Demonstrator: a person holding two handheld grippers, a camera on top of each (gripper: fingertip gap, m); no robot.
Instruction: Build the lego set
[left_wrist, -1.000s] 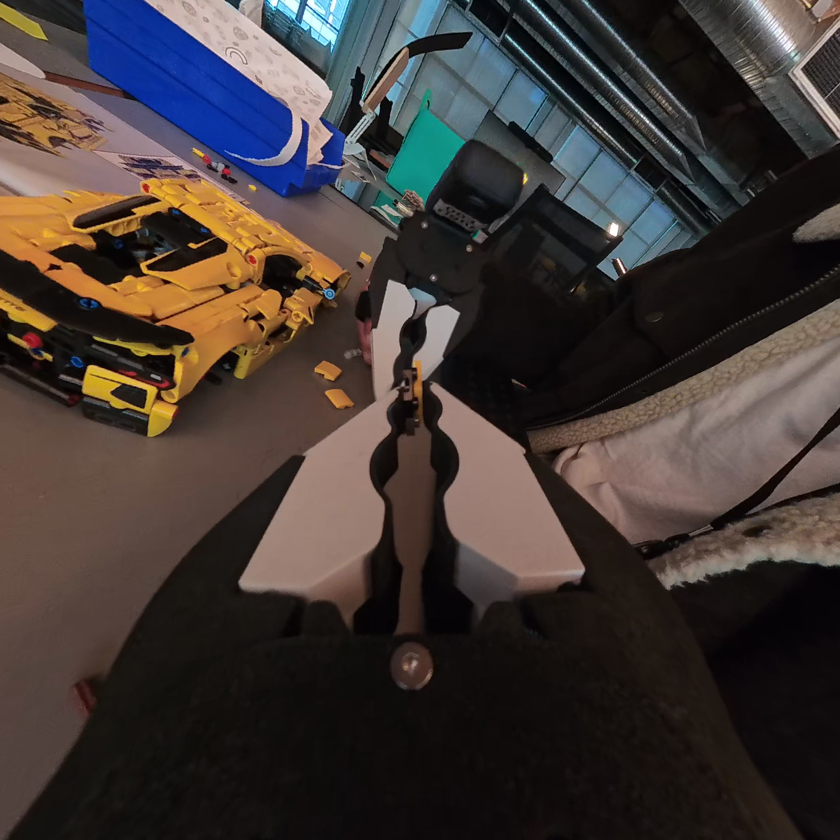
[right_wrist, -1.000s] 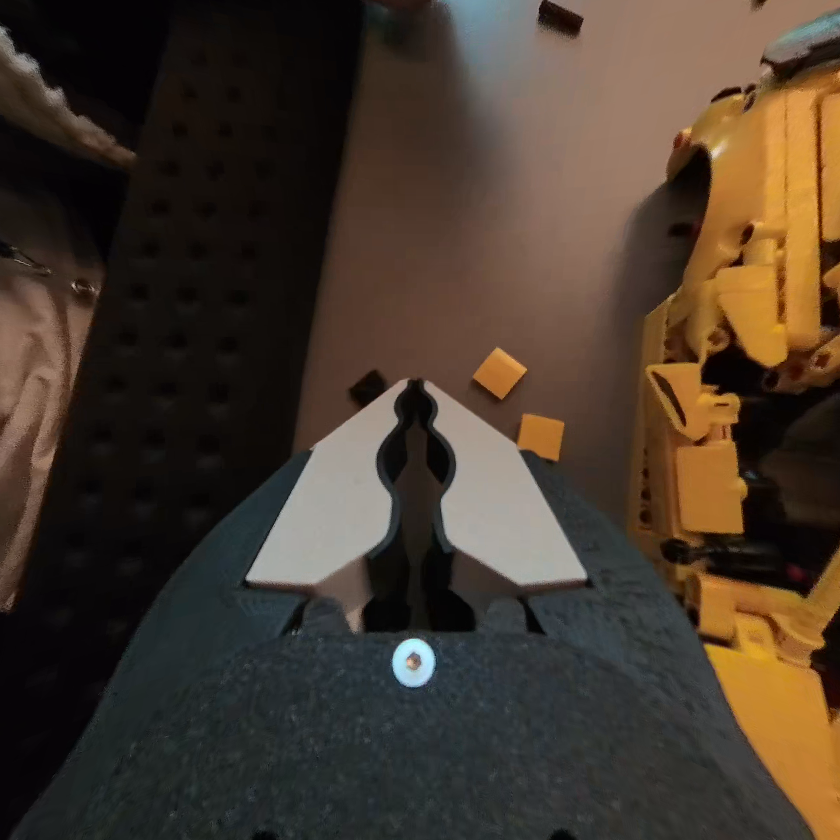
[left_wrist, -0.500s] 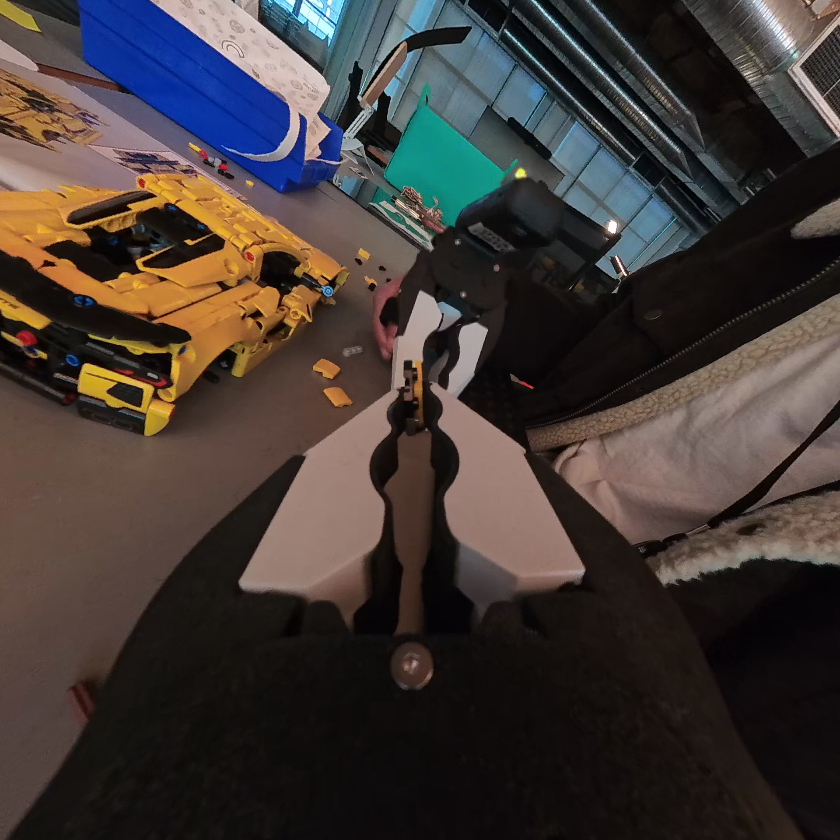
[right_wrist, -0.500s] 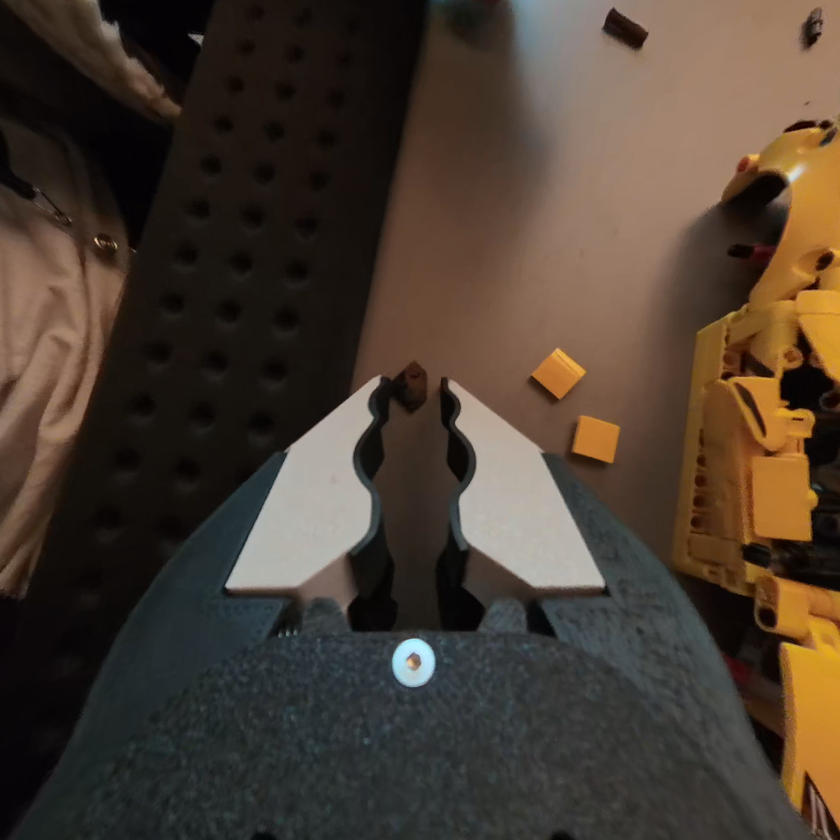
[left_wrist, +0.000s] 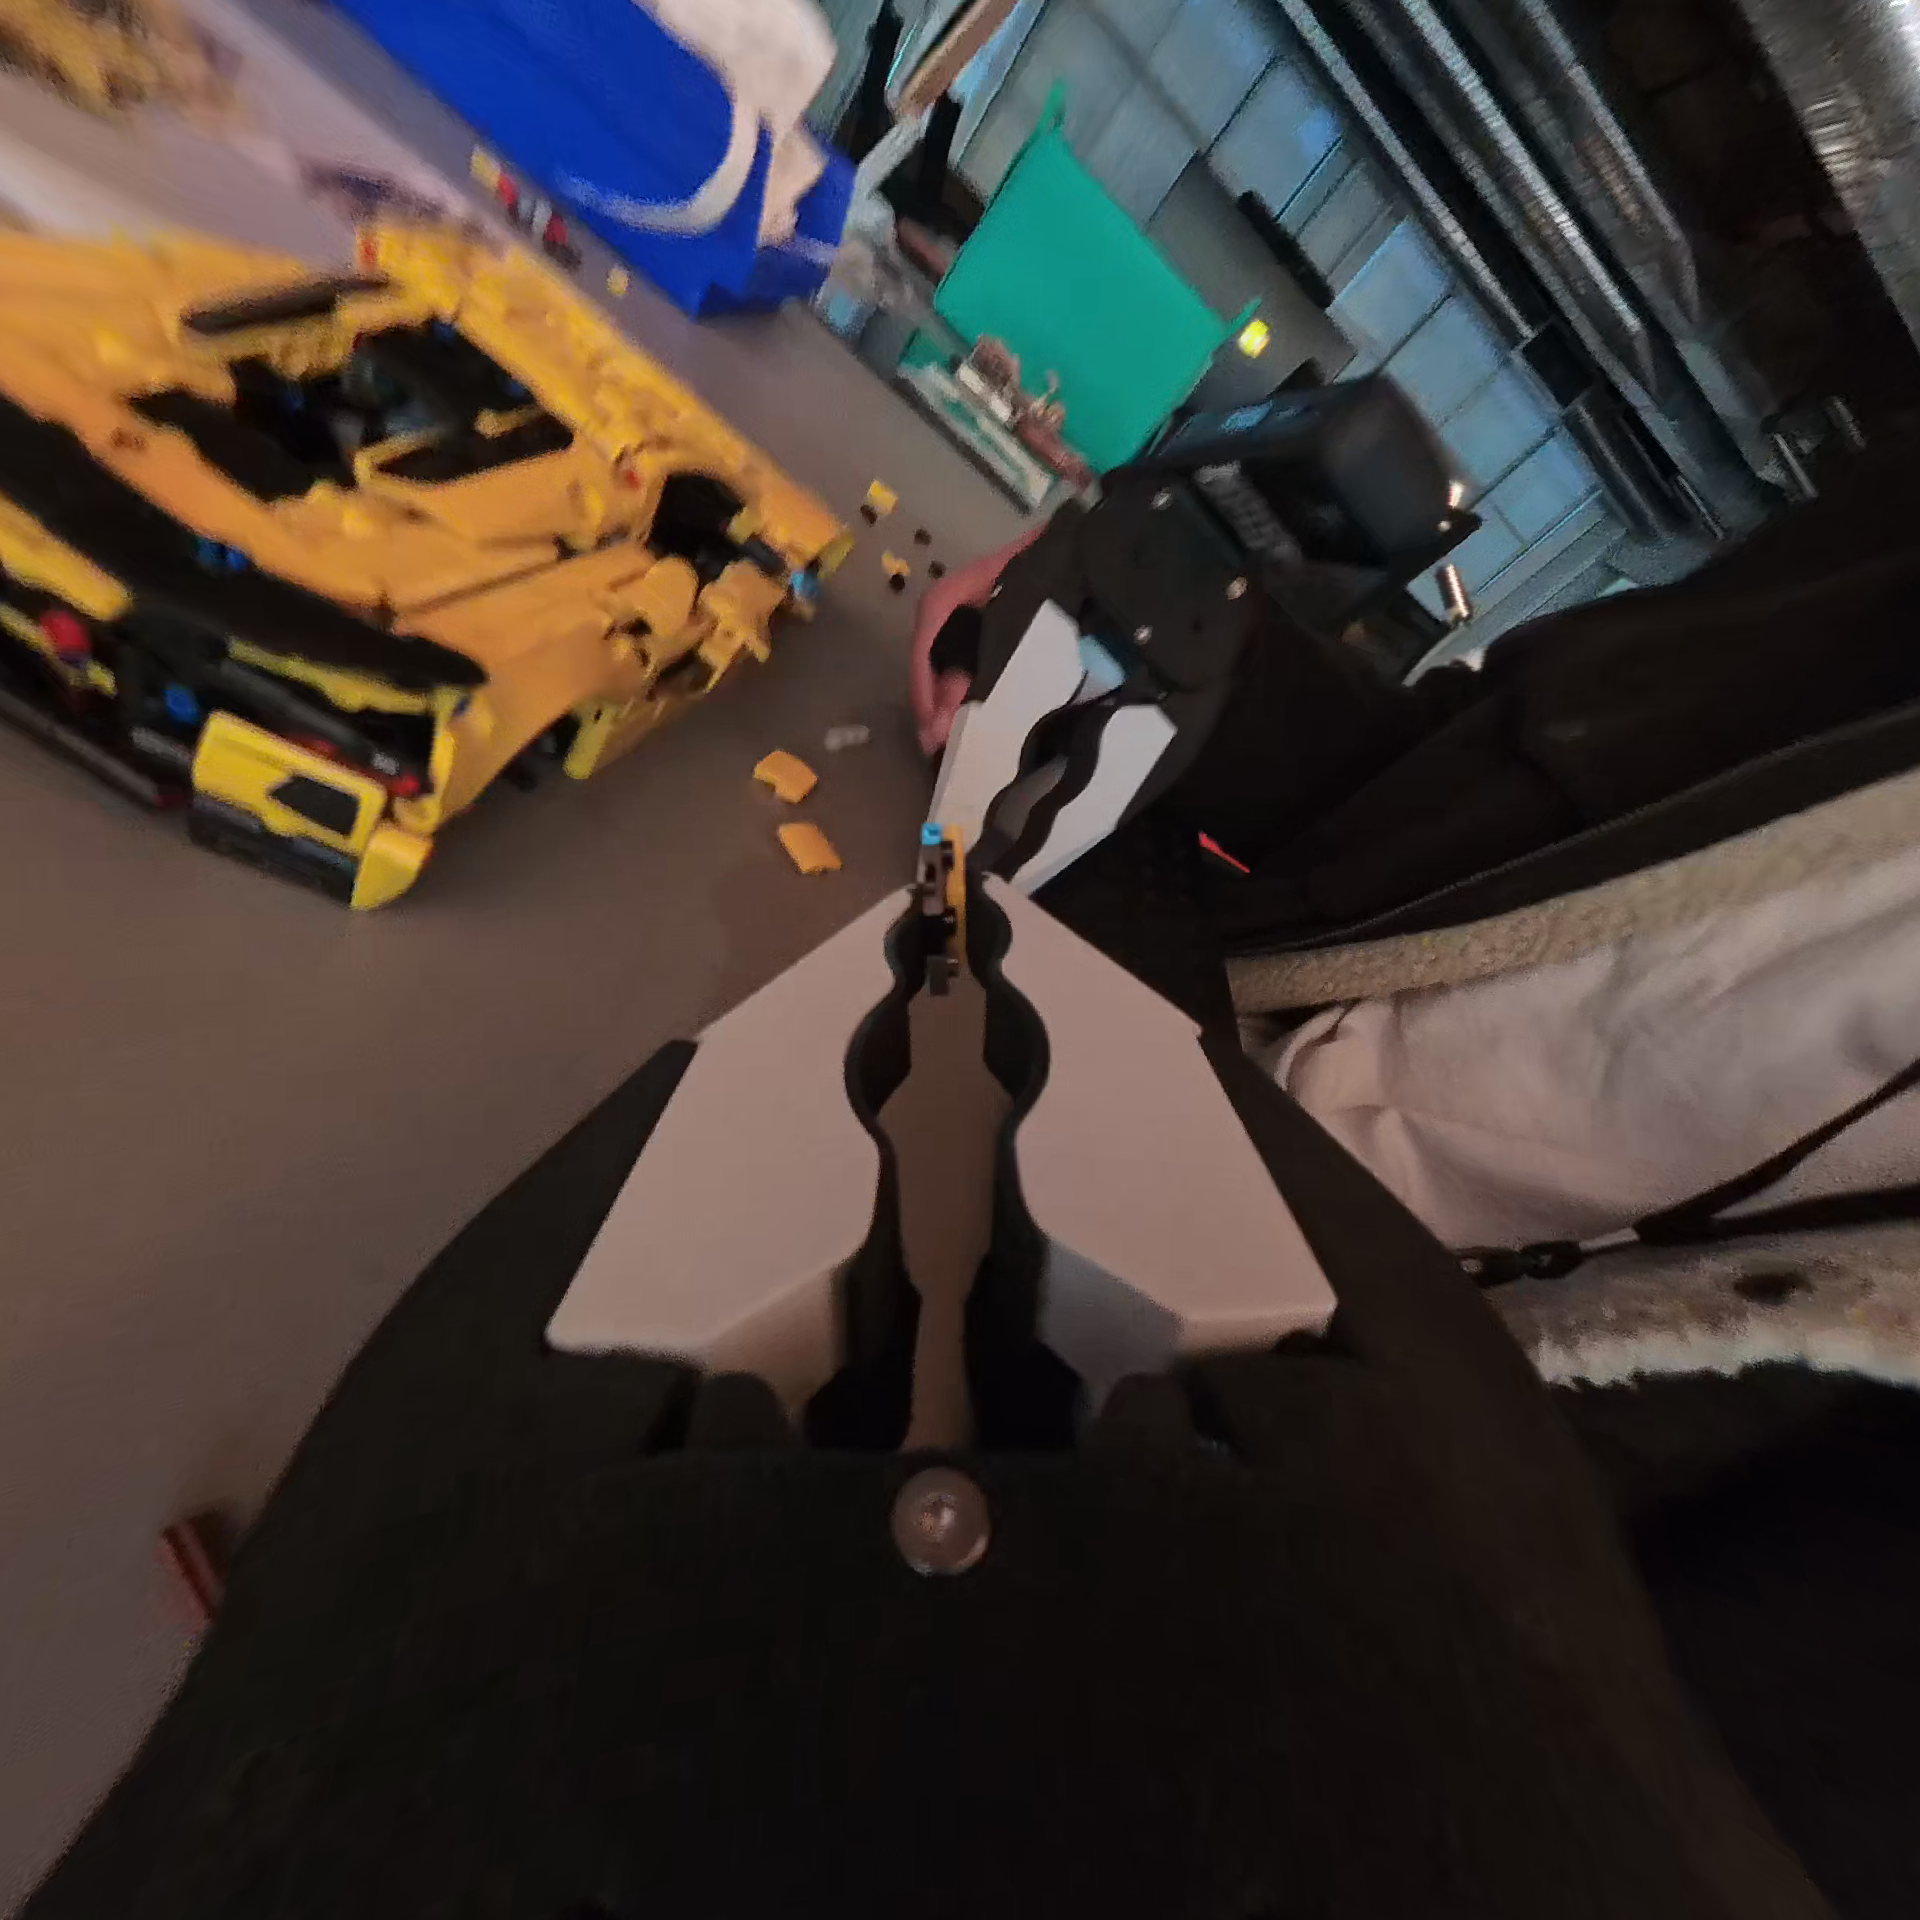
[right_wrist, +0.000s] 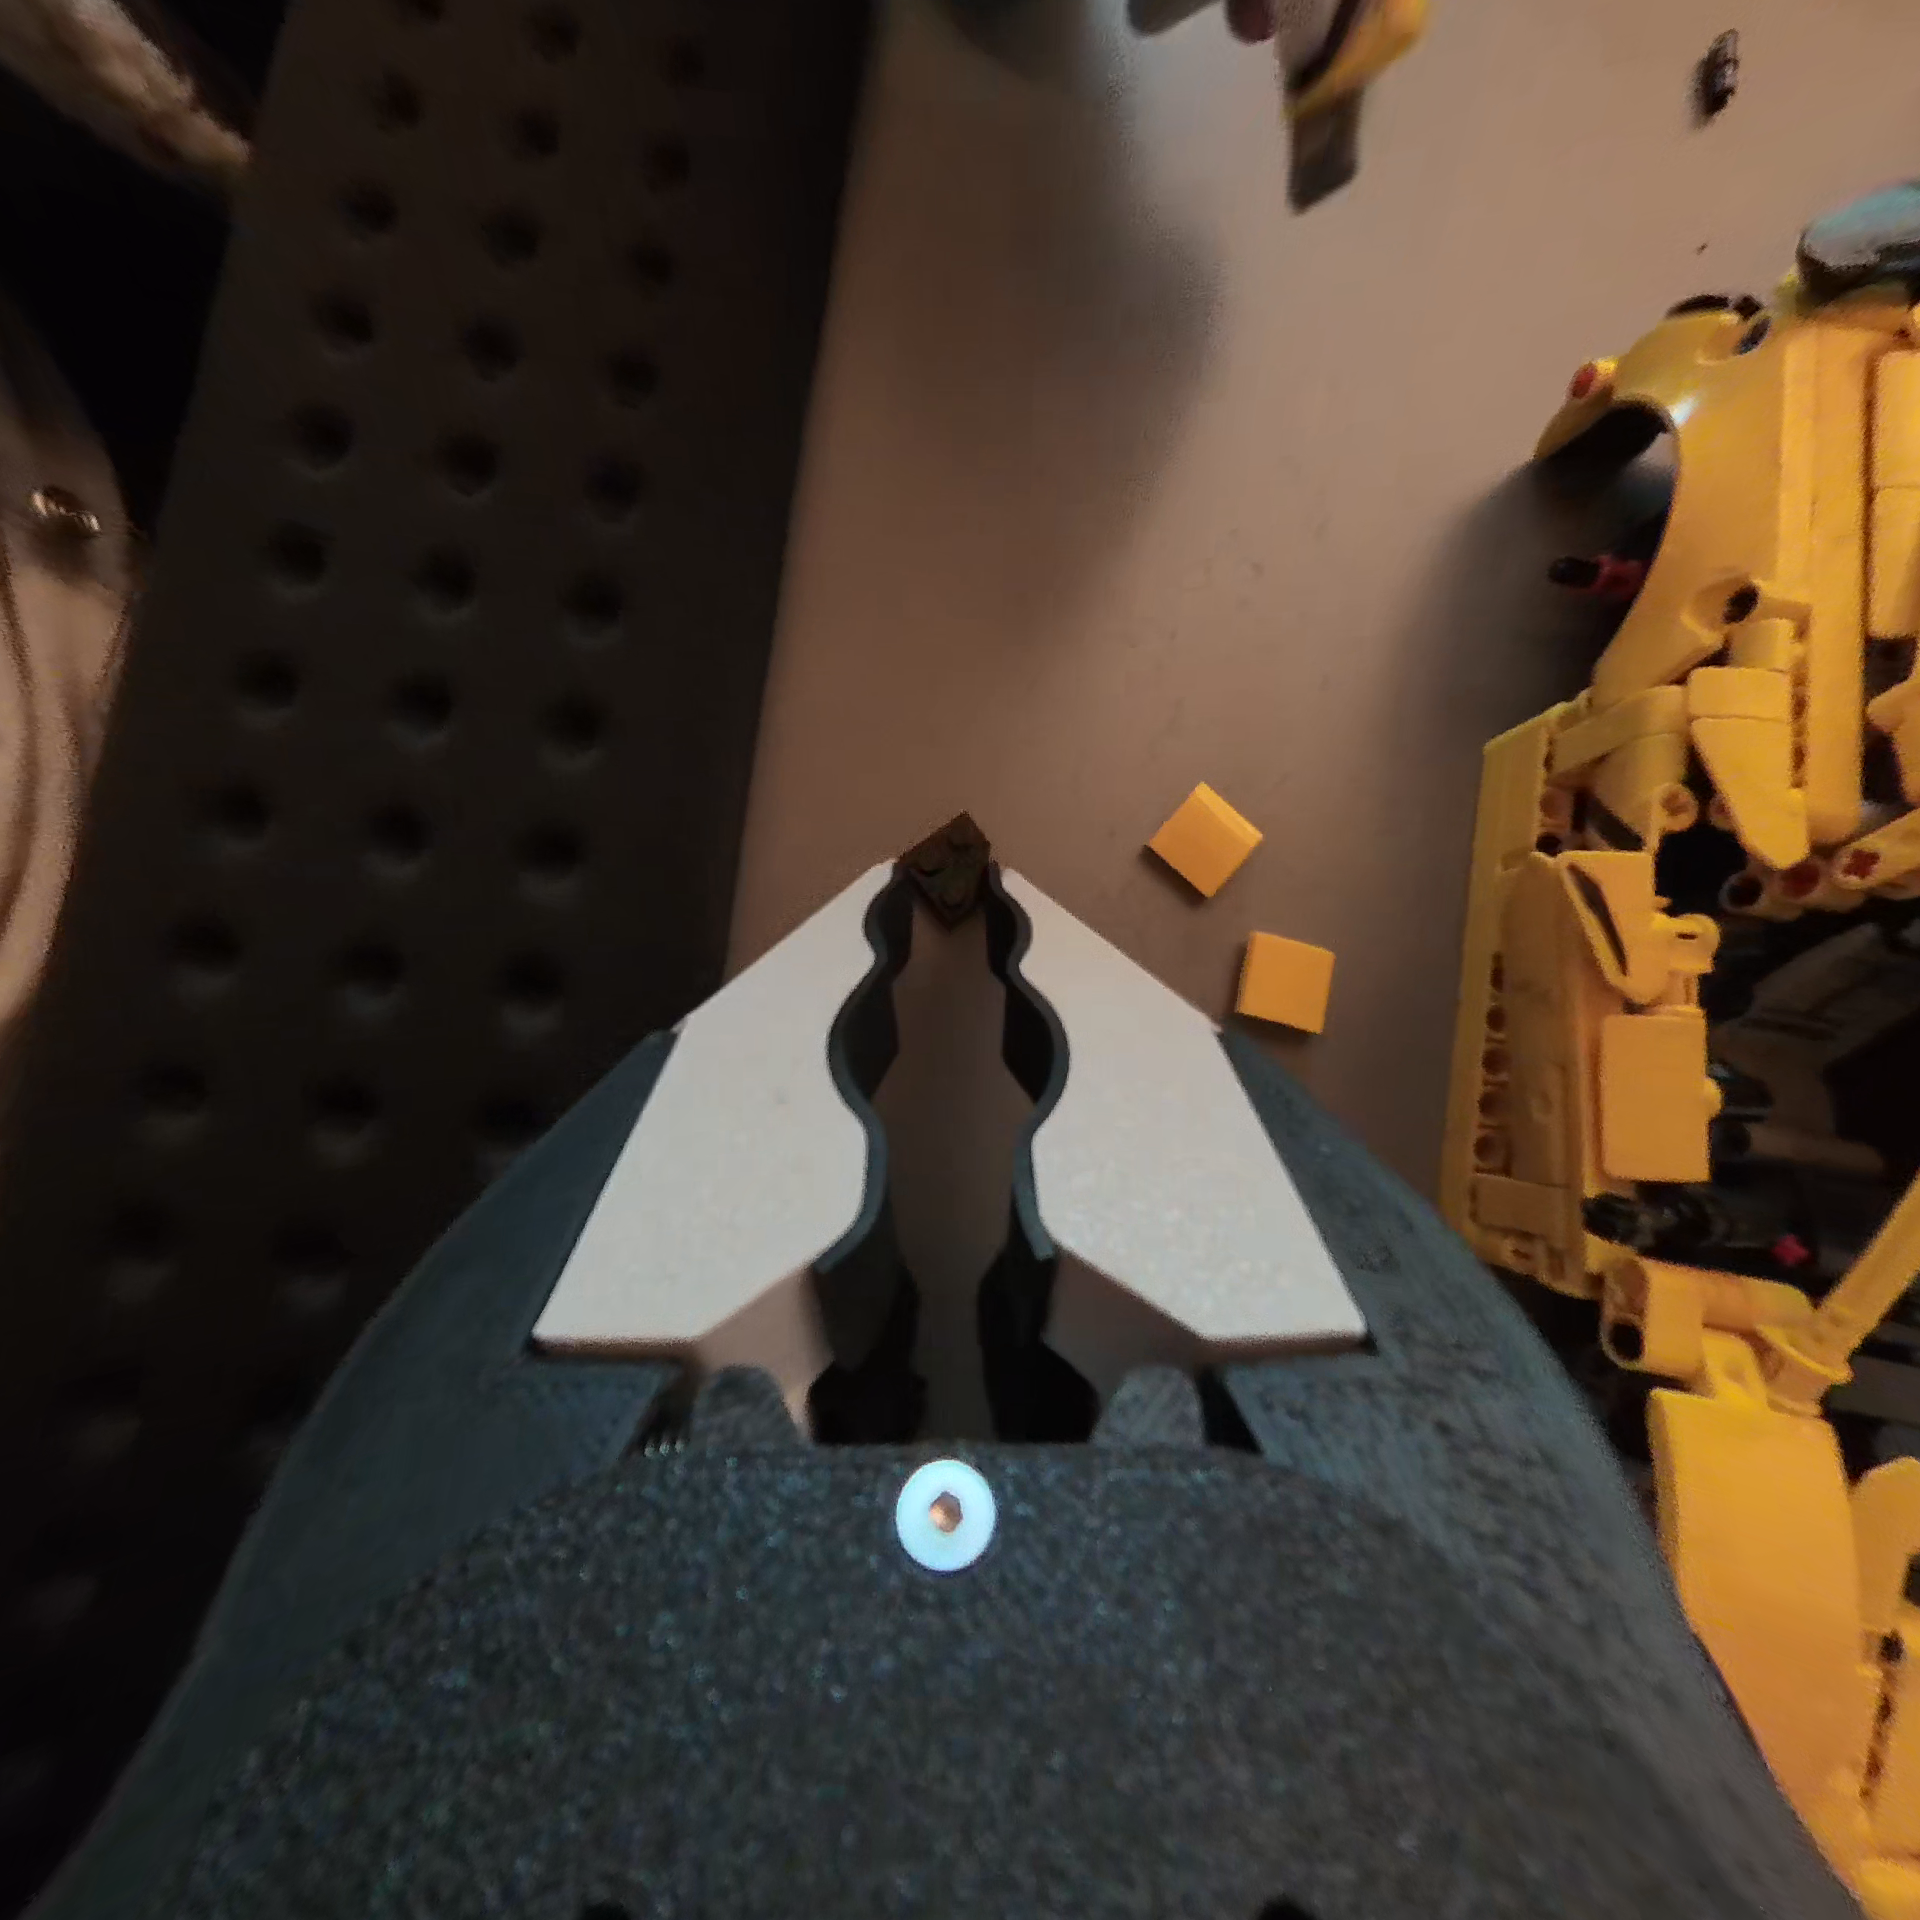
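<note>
right gripper (right_wrist: 951, 883) fingers, open half a second ago, now clamped on dark piece (right_wrist: 948, 868)

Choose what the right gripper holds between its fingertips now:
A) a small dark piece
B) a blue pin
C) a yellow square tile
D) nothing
A: in the right wrist view the right gripper is closed on a small dark piece; both yellow square tiles lie on the table.

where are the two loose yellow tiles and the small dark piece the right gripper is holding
upper yellow tile (right_wrist: 1204, 838), right wrist view, middle of its flat top
lower yellow tile (right_wrist: 1285, 983), right wrist view, middle of its flat top
small dark piece (right_wrist: 951, 871), right wrist view, its middle, at the fingers' tips
</note>
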